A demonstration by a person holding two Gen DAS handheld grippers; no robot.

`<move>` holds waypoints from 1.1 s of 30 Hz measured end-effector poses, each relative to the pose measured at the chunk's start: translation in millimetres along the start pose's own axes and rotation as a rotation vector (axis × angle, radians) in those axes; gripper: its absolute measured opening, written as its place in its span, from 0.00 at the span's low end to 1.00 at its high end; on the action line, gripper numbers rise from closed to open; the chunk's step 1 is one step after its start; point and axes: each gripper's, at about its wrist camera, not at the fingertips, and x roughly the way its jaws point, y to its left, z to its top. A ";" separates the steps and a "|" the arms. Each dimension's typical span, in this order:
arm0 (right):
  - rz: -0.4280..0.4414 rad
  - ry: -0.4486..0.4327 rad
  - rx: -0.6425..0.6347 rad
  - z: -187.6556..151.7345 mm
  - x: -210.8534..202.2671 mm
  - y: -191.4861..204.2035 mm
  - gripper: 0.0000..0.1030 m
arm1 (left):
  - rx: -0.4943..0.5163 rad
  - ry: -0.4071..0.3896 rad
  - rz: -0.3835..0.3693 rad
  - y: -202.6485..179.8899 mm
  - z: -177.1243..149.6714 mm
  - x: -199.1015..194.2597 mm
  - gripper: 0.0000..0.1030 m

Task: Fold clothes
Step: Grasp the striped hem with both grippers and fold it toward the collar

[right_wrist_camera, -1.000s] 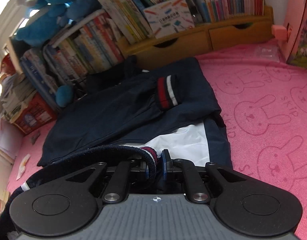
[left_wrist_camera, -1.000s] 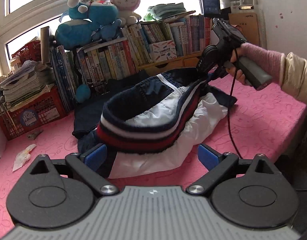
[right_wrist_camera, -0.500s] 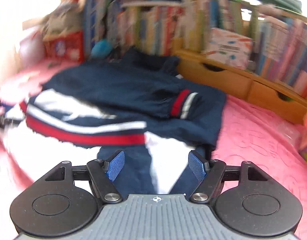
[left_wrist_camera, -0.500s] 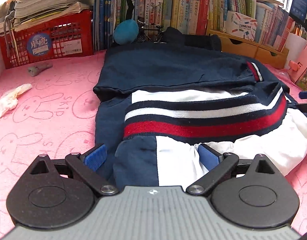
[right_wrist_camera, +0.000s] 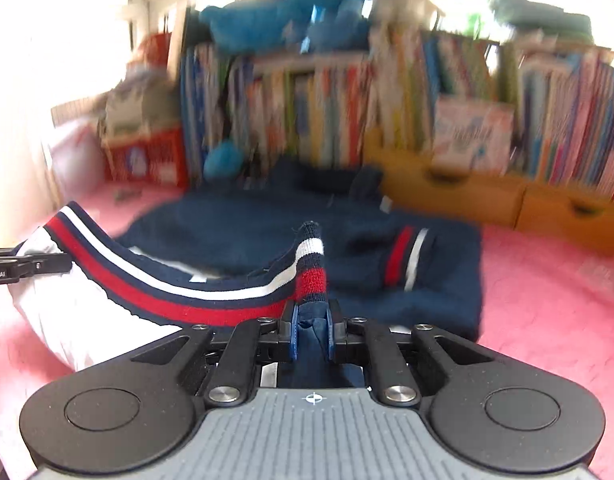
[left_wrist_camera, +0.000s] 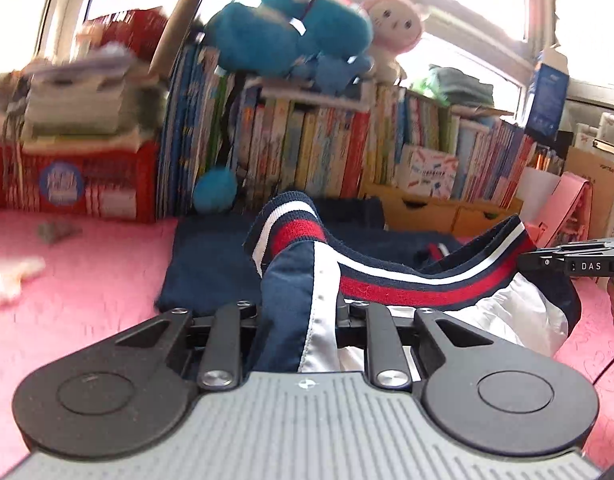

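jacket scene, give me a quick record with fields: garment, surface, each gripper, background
garment: navy jacket with a red, white and navy striped hem
surface: pink mat
left gripper: jaws closing, hem end between them
right gripper: jaws closing, other hem end between them
hem: hangs in a sagging line between the two grippers
background: row of books, blue plush toy on top

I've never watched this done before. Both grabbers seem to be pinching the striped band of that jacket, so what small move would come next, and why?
Probably lift both ends a little and carry the striped hem toward the books. Each gripper, left and right, has jaws closing with fabric between them, and the hem sags between them over the jacket, which lies flat on the pink cover.
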 end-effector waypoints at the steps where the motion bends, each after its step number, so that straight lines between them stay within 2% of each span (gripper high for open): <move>1: -0.024 -0.049 -0.012 12.8 -5.3 -1.5 0.14 | 0.037 -0.038 0.002 -2.5 17.1 9.7 0.22; 4: -0.092 -0.156 -0.024 54.8 1.0 -13.8 0.14 | 0.159 -0.099 0.053 -12.6 58.2 67.7 0.27; 7: -0.156 -0.187 -0.003 89.0 46.4 -33.3 0.14 | 0.226 -0.044 0.117 -13.9 70.0 141.7 0.28; 10: -0.216 -0.148 0.002 102.8 109.0 -49.4 0.14 | 0.274 0.027 0.162 -10.7 62.9 203.1 0.28; 14: -0.257 -0.035 0.017 94.0 185.9 -65.1 0.14 | 0.286 0.101 0.185 0.6 41.6 248.5 0.28; 16: -0.269 0.009 0.026 85.0 212.5 -70.3 0.14 | 0.291 0.131 0.194 6.5 29.7 261.6 0.32; 18: -0.279 0.033 0.037 75.1 229.6 -73.4 0.15 | 0.295 0.166 0.203 11.6 18.0 272.6 0.44; 19: -0.284 0.042 0.043 70.3 236.7 -74.8 0.15 | 0.299 0.183 0.212 12.7 13.5 277.1 0.48; 21: -0.287 0.046 0.058 63.5 244.8 -77.6 0.15 | 0.319 0.218 0.239 11.5 7.9 285.1 0.63; 23: -0.287 0.051 0.082 59.9 250.3 -79.2 0.17 | 0.336 0.245 0.272 7.4 9.5 287.9 0.70; 26: -0.333 0.116 0.037 55.8 263.2 -74.3 0.27 | 0.329 0.246 0.309 4.5 22.5 271.5 0.70; 27: -0.345 0.092 0.025 57.2 253.4 -69.7 0.28 | 0.324 0.230 0.310 4.5 28.7 260.3 0.70; 29: -0.349 0.015 -0.009 60.7 225.9 -60.6 0.39 | 0.339 0.171 0.305 9.0 38.0 225.9 0.70; 30: -0.326 -0.035 -0.048 62.1 205.7 -55.5 0.58 | 0.355 0.143 0.311 11.5 41.3 208.6 0.71; 31: -0.301 -0.086 -0.088 63.4 185.4 -50.4 0.69 | 0.378 0.118 0.323 13.1 43.4 193.0 0.72; 33: -0.309 -0.119 -0.216 60.1 153.1 -35.3 0.70 | 0.448 0.077 0.325 12.5 42.0 160.2 0.72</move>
